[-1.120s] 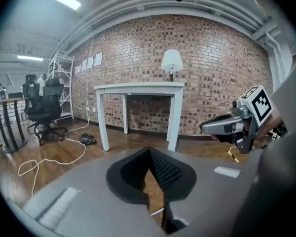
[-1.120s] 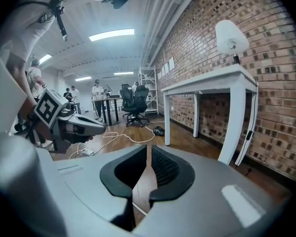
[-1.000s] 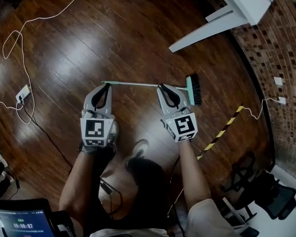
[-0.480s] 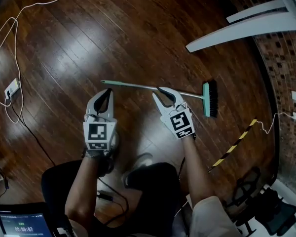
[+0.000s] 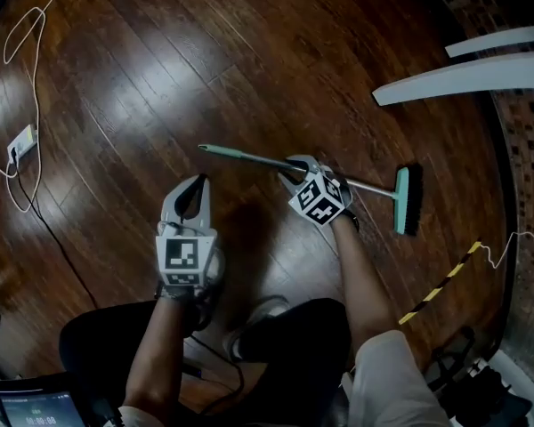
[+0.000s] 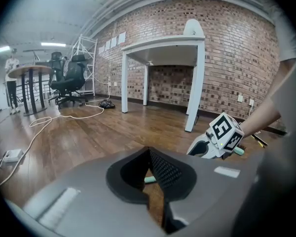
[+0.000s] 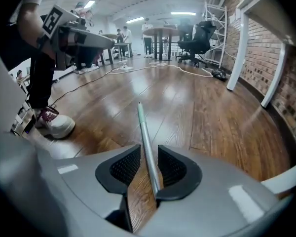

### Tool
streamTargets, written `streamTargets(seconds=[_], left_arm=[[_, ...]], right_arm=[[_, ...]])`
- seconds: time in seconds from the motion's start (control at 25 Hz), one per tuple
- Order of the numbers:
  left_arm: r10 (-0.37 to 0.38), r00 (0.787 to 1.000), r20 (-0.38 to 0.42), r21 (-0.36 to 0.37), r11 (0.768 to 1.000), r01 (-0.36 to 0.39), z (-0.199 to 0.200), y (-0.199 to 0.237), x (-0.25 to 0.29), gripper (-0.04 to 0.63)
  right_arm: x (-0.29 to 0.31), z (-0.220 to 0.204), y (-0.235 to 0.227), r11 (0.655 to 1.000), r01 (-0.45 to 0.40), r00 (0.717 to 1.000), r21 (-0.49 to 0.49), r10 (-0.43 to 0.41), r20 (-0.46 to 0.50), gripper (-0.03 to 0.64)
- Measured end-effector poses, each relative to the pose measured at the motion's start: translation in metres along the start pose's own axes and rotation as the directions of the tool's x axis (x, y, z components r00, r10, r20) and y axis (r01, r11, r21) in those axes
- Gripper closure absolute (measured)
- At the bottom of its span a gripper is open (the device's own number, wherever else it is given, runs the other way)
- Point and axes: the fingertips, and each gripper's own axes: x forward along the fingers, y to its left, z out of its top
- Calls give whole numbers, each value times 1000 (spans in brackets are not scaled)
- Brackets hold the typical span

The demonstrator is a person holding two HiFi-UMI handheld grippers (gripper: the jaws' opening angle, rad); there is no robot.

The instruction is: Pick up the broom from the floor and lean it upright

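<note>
Broom handle (image 7: 144, 127) btw R tongs (image 7: 148, 148), jaws just opening, no grip; L tongs (image 6: 149, 151) shut, empty.

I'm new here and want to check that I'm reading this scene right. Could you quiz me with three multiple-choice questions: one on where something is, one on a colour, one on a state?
1. Where is the broom?
A) leaning on the brick wall
B) lying on the wooden floor
C) on a table

2. What colour is its brush head?
A) teal
B) red
C) yellow

3. How do the right gripper's jaws stand?
A) shut and empty
B) clamped on a cable
C) apart around the handle

Answers:
1 B: the broom lies flat on the boards.
2 A: the head is teal.
3 C: the jaws have just been opening, and the handle runs between them unsqueezed.
</note>
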Motion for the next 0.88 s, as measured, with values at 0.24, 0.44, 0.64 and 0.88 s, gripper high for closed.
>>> streamTargets(seconds=[0.24, 0.44, 0.64, 0.88], left_arm=[[-16, 1000, -12, -2, 1000, 16, -15, 3, -1, 594], [-45, 999, -22, 0, 999, 45, -18, -9, 8, 594], [-70, 997, -21, -8, 998, 70, -17, -19, 20, 594], [-71, 997, -20, -2, 997, 71, -23, -23, 22, 594]], right_arm=[[40, -20, 2, 1000, -13, 995, -26, 11, -96, 479], [54, -27, -1, 997, -48, 988, -53, 39, -152, 480], [66, -36, 6, 990, -93, 979, -103, 72, -190, 479], [71, -39, 9, 978, -163, 967, -129, 133, -216, 470]])
